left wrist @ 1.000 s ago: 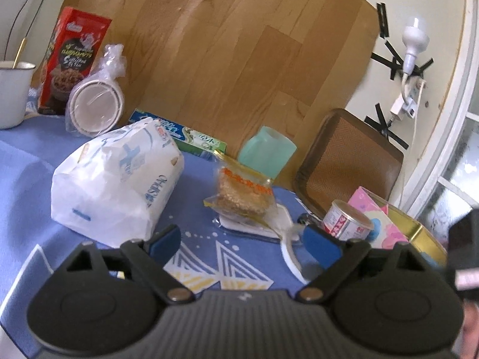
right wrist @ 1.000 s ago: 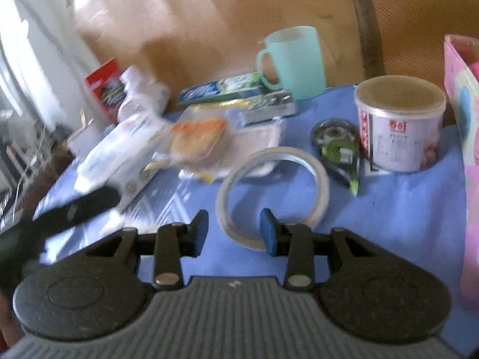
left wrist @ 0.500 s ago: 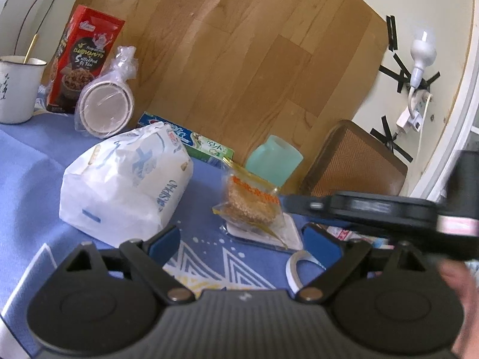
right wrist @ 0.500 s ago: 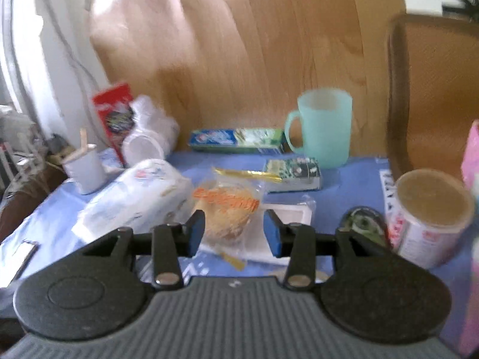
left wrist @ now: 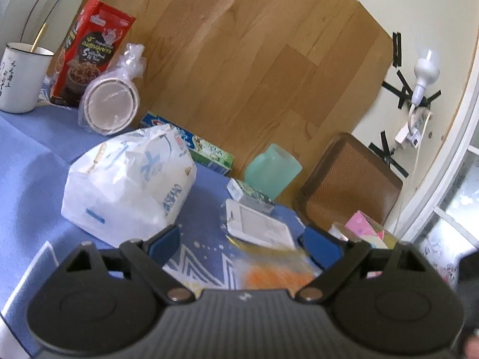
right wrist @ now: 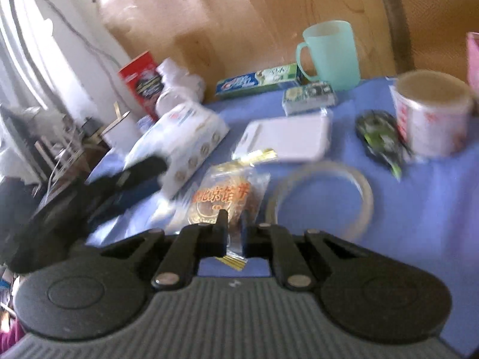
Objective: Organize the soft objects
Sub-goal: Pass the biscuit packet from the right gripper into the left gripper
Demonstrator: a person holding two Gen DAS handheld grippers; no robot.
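Observation:
My right gripper is shut on a clear packet of pastry with orange lettering, held just above the blue tablecloth. The same packet shows as an orange blur low between my left gripper's fingers. My left gripper is open and empty; it shows as a dark shape in the right wrist view. A white tissue pack lies just ahead of the left gripper, and appears in the right wrist view.
A white flat case, clear tape ring, correction tape, paper cup, green mug, toothpaste box and small green box lie on the cloth. A red cereal box, bagged bowls and enamel mug stand at the left.
My right gripper has closed on the pastry packet and pulled it off the white case toward the front. The left gripper has stayed open with little movement.

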